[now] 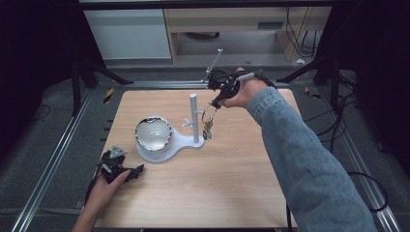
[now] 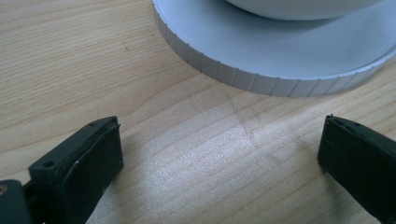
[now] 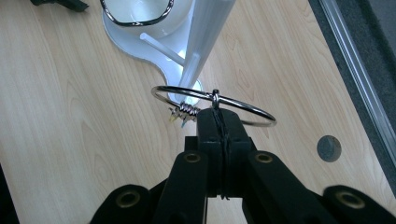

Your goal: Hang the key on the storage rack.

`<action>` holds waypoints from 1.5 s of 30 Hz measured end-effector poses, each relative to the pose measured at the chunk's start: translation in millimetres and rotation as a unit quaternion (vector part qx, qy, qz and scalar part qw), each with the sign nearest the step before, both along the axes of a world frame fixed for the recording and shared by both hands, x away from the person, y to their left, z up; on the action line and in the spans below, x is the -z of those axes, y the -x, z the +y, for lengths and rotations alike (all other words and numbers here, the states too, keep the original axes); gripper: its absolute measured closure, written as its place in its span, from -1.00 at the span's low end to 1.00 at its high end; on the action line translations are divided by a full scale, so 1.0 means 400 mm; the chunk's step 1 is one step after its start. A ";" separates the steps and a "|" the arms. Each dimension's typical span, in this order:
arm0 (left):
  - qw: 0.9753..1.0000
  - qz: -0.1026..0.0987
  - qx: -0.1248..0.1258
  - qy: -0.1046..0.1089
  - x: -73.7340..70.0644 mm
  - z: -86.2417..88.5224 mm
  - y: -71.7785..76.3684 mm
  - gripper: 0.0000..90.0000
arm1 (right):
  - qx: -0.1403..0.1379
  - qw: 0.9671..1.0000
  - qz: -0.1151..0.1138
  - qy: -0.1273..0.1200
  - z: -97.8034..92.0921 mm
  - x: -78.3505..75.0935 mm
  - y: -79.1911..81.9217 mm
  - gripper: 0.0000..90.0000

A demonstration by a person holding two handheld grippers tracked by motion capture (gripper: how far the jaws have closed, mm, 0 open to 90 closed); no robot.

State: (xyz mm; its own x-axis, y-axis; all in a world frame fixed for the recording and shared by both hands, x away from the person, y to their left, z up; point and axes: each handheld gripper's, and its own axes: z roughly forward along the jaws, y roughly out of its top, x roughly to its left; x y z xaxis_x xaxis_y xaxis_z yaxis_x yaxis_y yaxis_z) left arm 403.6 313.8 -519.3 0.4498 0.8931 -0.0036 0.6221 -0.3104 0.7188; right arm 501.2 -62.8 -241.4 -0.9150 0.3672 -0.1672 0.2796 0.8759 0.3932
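Now | right gripper [image 3: 219, 122] pinches key ring [image 3: 243, 105]; left gripper [image 2: 219, 154] jaws spread

The table [image 1: 232, 193] is pale wood with a fine streaked grain. On it, the stand [image 1: 196, 116] is plain white, post, pegs and base alike, and the base rim is ribbed with short vertical lines. The bowl [image 1: 153, 134] on the stand's base is white inside with a shiny silver rim. Just right of the stand's post, the key ring [image 3: 212, 105] is bright silver, with small green and yellow tags hanging from it. Both grippers are matt black: the right gripper [image 3: 219, 123] has 2 brass-coloured screws, while the left gripper [image 1: 138, 170] carries a grey plate. The sleeve [image 1: 300, 154] is faded blue denim.
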 end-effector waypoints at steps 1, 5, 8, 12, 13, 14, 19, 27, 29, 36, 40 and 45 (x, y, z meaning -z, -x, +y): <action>1.000 0.000 0.000 0.000 0.000 0.000 0.000 -1.00 | 0.002 1.000 0.002 -0.003 0.008 0.004 -0.003 0.98; 1.000 0.000 0.000 0.000 0.000 0.000 0.000 -1.00 | 0.000 1.000 0.007 0.005 0.025 0.015 -0.017 0.98; 1.000 0.000 0.000 0.000 0.000 0.000 0.000 -1.00 | 0.002 1.000 0.020 0.006 0.045 0.042 -0.040 0.98; 1.000 0.000 0.000 0.000 0.000 0.000 0.000 -1.00 | 0.004 1.000 0.029 0.007 0.057 0.062 -0.061 0.98; 1.000 0.000 0.000 0.000 0.000 0.000 0.000 -1.00 | 0.005 1.000 0.030 0.008 0.060 0.066 -0.065 0.98; 1.000 0.000 0.000 0.000 0.000 0.000 0.000 -1.00 | 0.003 1.000 0.029 0.009 0.062 0.069 -0.070 0.98; 1.000 0.000 0.000 0.000 0.000 0.000 0.000 -1.00 | 0.004 0.999 0.033 0.006 0.069 0.075 -0.077 0.86; 1.000 0.000 0.000 0.000 0.000 0.000 0.000 -1.00 | 0.017 1.000 0.003 -0.009 0.030 0.047 -0.070 0.65; 1.000 0.000 0.000 0.000 0.000 0.000 0.000 -1.00 | 0.027 1.000 -0.005 -0.004 0.016 0.048 -0.070 0.54; 1.000 0.000 0.001 0.000 0.000 0.000 0.000 -1.00 | 0.049 0.998 -0.023 -0.009 -0.018 0.059 -0.078 0.19; 1.000 0.000 0.000 -0.001 0.000 0.000 0.000 -1.00 | 0.061 0.997 -0.041 -0.009 -0.035 0.066 -0.081 -0.13; 1.000 0.000 0.001 0.000 0.000 0.000 0.000 -1.00 | 0.087 0.995 -0.052 -0.020 -0.059 0.069 -0.090 -0.51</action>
State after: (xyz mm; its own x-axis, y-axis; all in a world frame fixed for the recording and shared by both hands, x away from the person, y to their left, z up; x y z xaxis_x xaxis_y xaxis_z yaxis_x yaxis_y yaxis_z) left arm 403.7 313.9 -519.3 0.4508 0.8926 -0.0035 0.6216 -0.3112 0.7189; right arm 537.3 -86.3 -269.1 -0.8157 0.5260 -0.2405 0.3807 0.8013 0.4614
